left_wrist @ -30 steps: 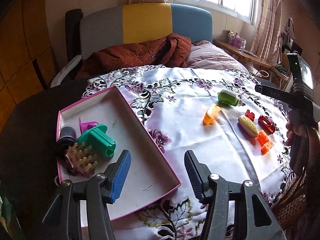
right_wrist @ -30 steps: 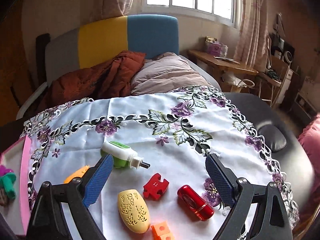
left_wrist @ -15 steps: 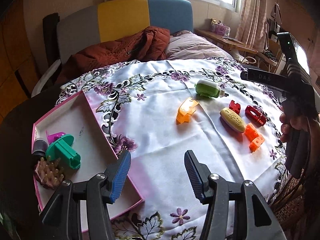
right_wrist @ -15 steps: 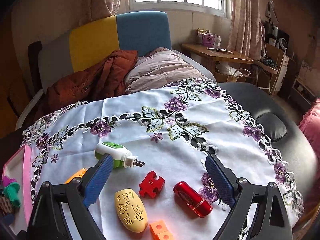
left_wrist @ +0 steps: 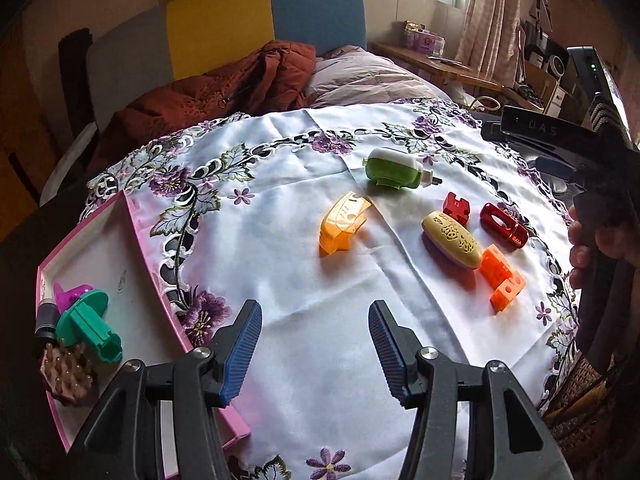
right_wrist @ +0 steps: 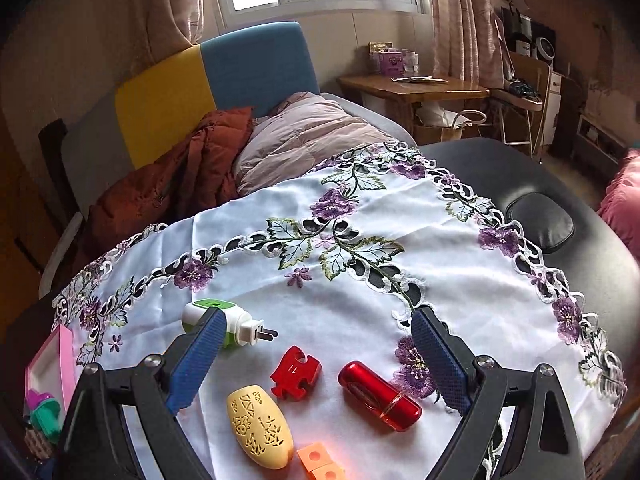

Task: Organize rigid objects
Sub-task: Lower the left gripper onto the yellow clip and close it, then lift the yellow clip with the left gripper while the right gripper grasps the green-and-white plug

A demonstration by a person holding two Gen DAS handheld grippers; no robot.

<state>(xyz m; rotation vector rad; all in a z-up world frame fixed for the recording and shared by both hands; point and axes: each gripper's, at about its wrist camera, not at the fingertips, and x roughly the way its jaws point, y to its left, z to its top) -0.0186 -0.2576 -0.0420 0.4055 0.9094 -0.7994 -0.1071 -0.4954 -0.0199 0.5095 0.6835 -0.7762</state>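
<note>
On the flowered white tablecloth (left_wrist: 288, 264) lie an orange translucent piece (left_wrist: 343, 224), a green-and-white plug-in device (left_wrist: 394, 170) (right_wrist: 222, 320), a red puzzle piece (left_wrist: 456, 208) (right_wrist: 296, 372), a yellow perforated oval (left_wrist: 452, 238) (right_wrist: 258, 426), a red metallic tube (left_wrist: 503, 226) (right_wrist: 378, 396) and an orange block (left_wrist: 502, 276) (right_wrist: 320, 462). My left gripper (left_wrist: 314, 350) is open and empty, above bare cloth just right of the pink tray (left_wrist: 140, 248). My right gripper (right_wrist: 316, 360) hangs open over the red puzzle piece and red tube, touching nothing.
The pink tray (right_wrist: 56, 352) at the left holds a teal piece (left_wrist: 90, 328), a magenta piece (left_wrist: 66, 294), a dark cylinder (left_wrist: 45, 314) and a bumpy brown piece (left_wrist: 68, 372). Beyond the table are a sofa with a rust jacket (left_wrist: 224, 88) and a wooden side table (right_wrist: 412, 84).
The left gripper has swung to the right, from over the pink tray to over the cloth beside it. The right gripper has rolled a little and shifted slightly; both stay open.
</note>
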